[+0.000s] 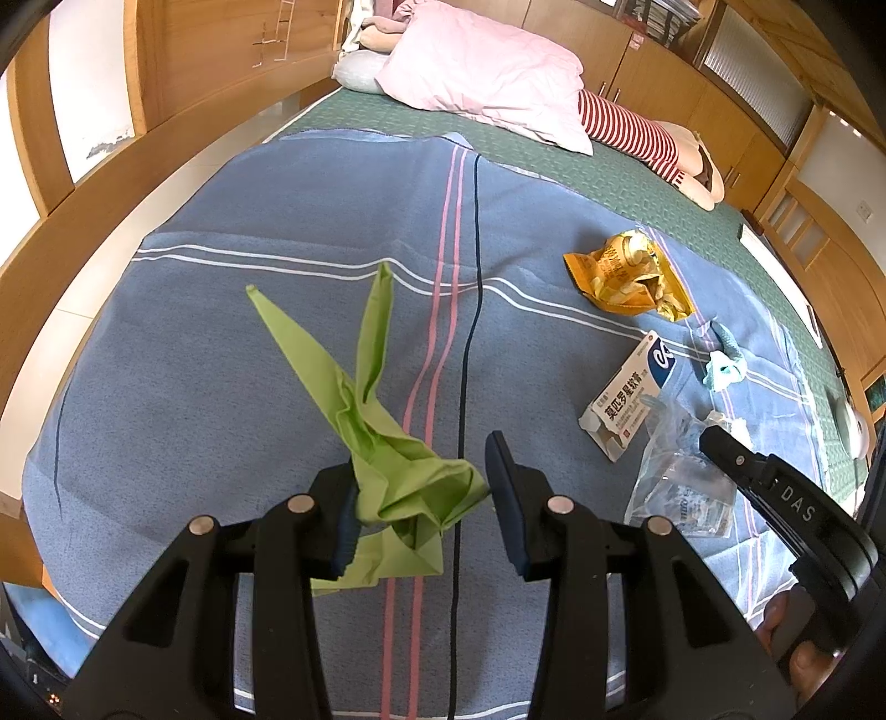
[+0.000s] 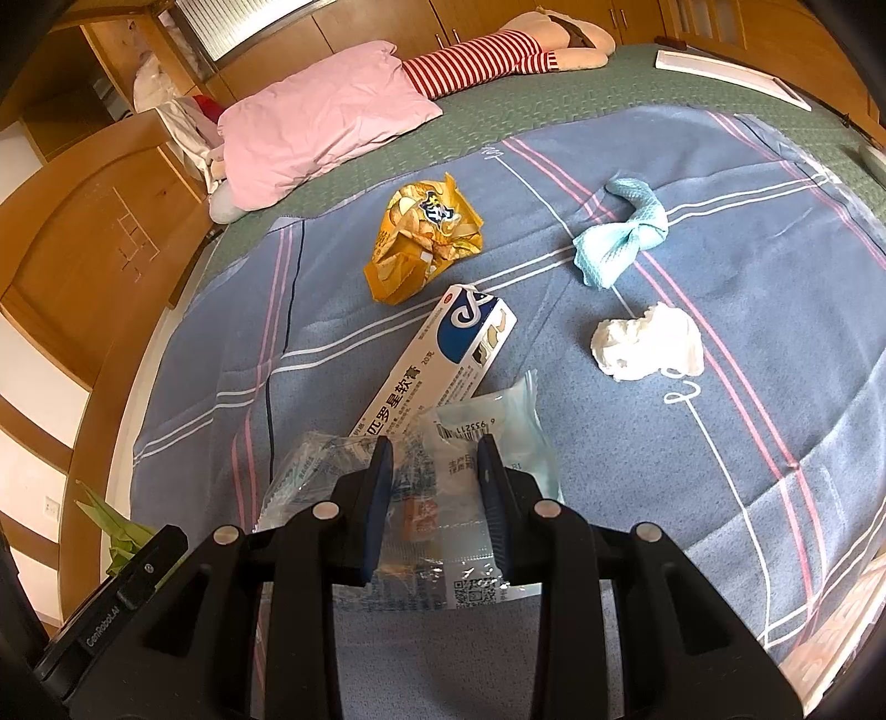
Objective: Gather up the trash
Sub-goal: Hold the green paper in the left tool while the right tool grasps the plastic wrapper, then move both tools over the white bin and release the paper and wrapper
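My left gripper (image 1: 423,487) is open around the crumpled mouth of a green plastic bag (image 1: 382,437) lying on the blue striped blanket (image 1: 221,354); the bag touches the left finger. My right gripper (image 2: 434,476) has its jaws partly closed around a clear plastic wrapper (image 2: 437,515), also seen in the left wrist view (image 1: 678,482); whether they grip it I cannot tell. On the blanket lie a white ointment box (image 2: 437,360), a crumpled yellow snack bag (image 2: 423,238), a light blue cloth (image 2: 620,232) and a white crumpled tissue (image 2: 645,343).
A pink pillow (image 2: 321,138) and a striped plush doll (image 2: 498,52) lie at the far end of the green mattress (image 2: 554,111). Wooden cabinets (image 1: 664,83) surround the bed. A white flat object (image 2: 725,69) lies at the far right edge.
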`<action>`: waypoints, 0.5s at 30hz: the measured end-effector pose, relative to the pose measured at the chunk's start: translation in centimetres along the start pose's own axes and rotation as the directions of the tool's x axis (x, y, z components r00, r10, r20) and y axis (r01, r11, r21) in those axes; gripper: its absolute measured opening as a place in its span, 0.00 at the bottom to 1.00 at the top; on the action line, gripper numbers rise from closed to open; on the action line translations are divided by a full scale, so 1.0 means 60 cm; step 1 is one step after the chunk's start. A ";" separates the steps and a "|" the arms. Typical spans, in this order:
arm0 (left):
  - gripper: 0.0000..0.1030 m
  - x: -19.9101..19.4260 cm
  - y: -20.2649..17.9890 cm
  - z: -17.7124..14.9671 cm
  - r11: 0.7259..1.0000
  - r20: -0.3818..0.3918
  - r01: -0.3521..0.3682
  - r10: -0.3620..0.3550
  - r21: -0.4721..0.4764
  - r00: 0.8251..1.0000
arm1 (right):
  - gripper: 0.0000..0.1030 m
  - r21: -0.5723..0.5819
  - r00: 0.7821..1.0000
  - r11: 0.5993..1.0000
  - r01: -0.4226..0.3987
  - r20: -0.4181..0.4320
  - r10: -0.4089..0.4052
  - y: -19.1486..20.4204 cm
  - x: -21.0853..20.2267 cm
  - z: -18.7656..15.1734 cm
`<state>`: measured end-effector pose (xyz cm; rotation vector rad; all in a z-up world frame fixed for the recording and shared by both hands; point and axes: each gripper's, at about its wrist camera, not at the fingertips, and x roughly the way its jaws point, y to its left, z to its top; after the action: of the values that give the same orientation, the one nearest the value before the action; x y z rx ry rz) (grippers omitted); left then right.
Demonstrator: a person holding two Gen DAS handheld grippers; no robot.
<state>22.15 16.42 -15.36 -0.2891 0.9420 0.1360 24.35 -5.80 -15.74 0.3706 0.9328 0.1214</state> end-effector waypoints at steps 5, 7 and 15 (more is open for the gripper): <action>0.40 0.000 -0.001 0.000 1.000 -0.001 0.005 -0.005 -0.002 1.000 | 0.31 0.000 1.000 1.000 -0.001 -0.001 0.001 0.000 0.000 0.000; 0.40 0.001 -0.001 0.000 1.000 -0.004 0.016 -0.016 -0.003 1.000 | 0.31 0.001 1.000 1.000 -0.003 0.000 0.003 0.000 -0.001 0.000; 0.40 0.008 0.011 0.015 0.958 -0.056 0.274 -0.279 -0.083 0.959 | 0.31 0.043 0.995 0.998 -0.056 0.090 0.052 -0.023 -0.048 0.011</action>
<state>22.97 17.34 -15.34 -0.4940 0.9542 -0.0974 23.08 -7.99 -13.69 0.4397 0.8393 0.1320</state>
